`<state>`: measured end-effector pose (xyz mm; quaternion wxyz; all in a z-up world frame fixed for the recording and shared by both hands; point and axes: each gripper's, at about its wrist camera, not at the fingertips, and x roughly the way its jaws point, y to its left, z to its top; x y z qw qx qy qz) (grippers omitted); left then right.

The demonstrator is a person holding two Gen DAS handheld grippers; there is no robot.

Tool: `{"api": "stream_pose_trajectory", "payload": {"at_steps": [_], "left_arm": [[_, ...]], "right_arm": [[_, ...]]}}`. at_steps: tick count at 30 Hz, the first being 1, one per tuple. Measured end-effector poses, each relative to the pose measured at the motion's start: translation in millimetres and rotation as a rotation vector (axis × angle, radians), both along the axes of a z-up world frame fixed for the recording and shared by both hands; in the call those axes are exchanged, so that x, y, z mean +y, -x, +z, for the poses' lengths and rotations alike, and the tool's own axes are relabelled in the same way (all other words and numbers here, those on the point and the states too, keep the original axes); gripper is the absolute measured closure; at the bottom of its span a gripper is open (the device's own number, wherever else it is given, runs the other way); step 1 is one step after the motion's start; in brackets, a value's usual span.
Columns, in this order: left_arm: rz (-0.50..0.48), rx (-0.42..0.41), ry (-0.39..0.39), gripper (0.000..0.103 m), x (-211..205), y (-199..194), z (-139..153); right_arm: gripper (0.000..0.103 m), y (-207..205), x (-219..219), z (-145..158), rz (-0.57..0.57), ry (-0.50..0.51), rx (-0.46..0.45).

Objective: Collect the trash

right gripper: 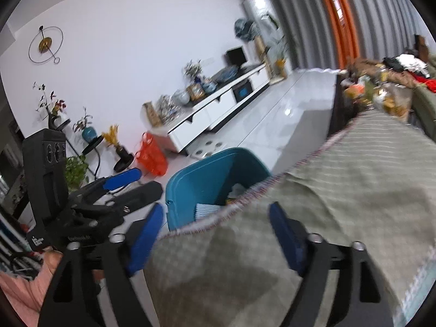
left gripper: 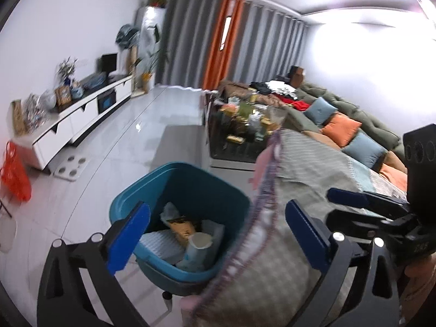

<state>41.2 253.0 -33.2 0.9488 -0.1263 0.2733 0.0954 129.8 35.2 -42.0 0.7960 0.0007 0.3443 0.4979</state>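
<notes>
A teal trash bin (left gripper: 190, 179) stands on the white floor, just below and ahead of my left gripper (left gripper: 215, 209). That gripper is open with nothing between its blue pads. Inside the bin lie a paper cup (left gripper: 200, 241), a brown wrapper (left gripper: 182, 227) and white wrappers. My right gripper (right gripper: 216, 209) is open too and hangs over a grey striped cloth (right gripper: 354, 177) with a fringed edge, beside the bin (right gripper: 207, 174). The cloth hides part of the bin's opening in the right wrist view. Each view shows the other gripper at its side.
A cluttered dark coffee table (left gripper: 245, 125) and a green sofa (left gripper: 340, 130) with cushions lie beyond the cloth. A white TV cabinet (left gripper: 81, 114) runs along the left wall. An orange bag (left gripper: 15, 174) and a floor scale (left gripper: 70, 166) sit near it. Potted plants (right gripper: 76, 169) stand at the left.
</notes>
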Motion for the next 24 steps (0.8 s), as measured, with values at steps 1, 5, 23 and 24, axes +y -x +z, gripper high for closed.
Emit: {"api": "stream_pose_trajectory", "payload": {"at_steps": [1, 5, 23, 24], "left_arm": [[-0.006, -0.012, -0.007, 0.003, -9, 3, 2], [-0.014, -0.069, -0.031, 0.003, -42, 14, 5], [-0.219, -0.292, -0.185, 0.003, -218, 4, 24], [-0.222, -0.298, -0.190, 0.003, -225, 3, 24]], "right_arm": [[0.013, 4, -13, 2, -0.027, -0.005, -0.018], [0.003, 22, -62, 6, -0.167, -0.010, -0.092], [0.003, 88, -252, 9, -0.825, 0.088, -0.349], [0.003, 90, -255, 9, -0.838, 0.090, -0.353]]}}
